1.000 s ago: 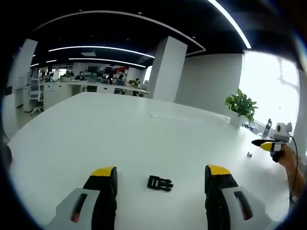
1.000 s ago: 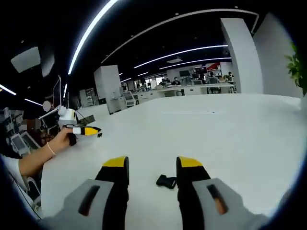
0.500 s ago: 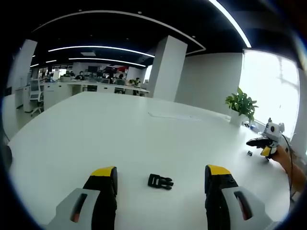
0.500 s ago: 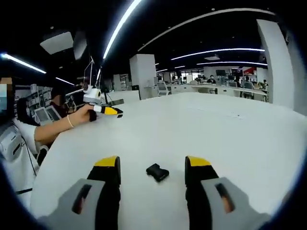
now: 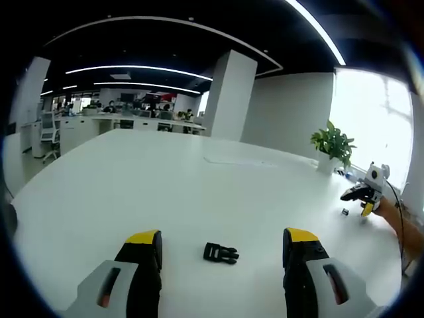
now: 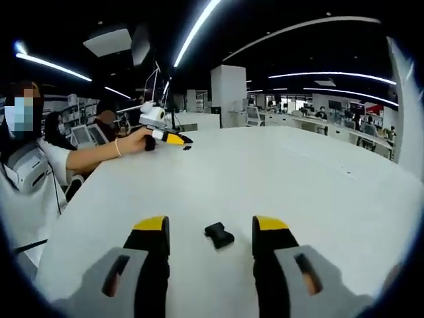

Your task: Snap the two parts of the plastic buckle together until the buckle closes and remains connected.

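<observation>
- Left gripper (image 5: pixel 220 242): jaws spread wide, nothing between the pads, held low over the white table (image 5: pixel 132 185).
- Pronged buckle half (image 5: pixel 220 252), black, lies flat on table between left jaws, touching neither. Long axis runs approx. across the left gripper view; prongs point to view's right, strap-bar end to its left.
- Right gripper (image 6: pixel 209 231): jaws spread too, pinching nothing.
- Socket buckle half (image 6: pixel 218 234), black, on table between right jaws, a bit nearer the view's right one, no contact. Long axis slanted, upper left to lower right in right gripper view; which end is the mouth, can't tell.
- The 2 halves are well apart, not joined.
- Right gripper also seen far right in left gripper view; left gripper upper left in right gripper view, in person's hand (image 6: pixel 136 141).
- Potted plant (image 5: pixel 334 147) at far table edge.
</observation>
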`<state>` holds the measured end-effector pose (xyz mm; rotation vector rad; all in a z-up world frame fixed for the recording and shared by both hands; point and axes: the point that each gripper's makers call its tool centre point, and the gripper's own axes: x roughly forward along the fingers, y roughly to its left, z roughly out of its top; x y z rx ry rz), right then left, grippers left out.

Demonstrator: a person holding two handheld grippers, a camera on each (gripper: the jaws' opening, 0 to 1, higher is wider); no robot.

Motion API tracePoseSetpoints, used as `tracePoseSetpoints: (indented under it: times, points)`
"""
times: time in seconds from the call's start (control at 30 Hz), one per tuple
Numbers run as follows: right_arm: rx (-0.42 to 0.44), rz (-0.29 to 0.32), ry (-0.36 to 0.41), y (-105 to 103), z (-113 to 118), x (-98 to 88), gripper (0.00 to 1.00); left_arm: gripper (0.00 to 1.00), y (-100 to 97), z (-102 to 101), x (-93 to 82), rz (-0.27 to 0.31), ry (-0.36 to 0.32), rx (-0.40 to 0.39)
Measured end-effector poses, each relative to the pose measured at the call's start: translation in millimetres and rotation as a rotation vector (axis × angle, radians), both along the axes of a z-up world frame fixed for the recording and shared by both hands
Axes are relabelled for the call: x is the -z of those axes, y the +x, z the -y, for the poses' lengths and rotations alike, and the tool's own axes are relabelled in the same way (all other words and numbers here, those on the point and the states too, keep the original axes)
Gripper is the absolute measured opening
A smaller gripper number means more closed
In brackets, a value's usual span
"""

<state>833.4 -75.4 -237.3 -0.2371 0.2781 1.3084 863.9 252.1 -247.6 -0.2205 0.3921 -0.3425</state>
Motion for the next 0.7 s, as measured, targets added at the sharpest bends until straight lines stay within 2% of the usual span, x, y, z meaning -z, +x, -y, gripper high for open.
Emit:
tracePoseSetpoints:
  times: [0.13, 0.27, 0.6, 0.7]
  points:
    - [-0.005, -0.004, -0.022, 7, 2, 5.6, 0.48, 0.75, 0.5, 0, 0.1, -0.001, 0.001, 0.001]
    - [-0.008, -0.027, -0.060, 5, 2, 15.2, 0.48, 0.75, 1.2, 0, 0.5, -0.004, 0.006, 0.002]
    - [0.004, -0.028, -0.065, 7, 5, 14.8, 0.46, 0.75, 1.5, 2, -1.2, 0.000, 0.014, 0.006]
    - [0.002, -0.021, -0.064, 7, 4, 14.2, 0.41, 0.75, 2.6, 4, -4.7, 0.017, 0.008, 0.015]
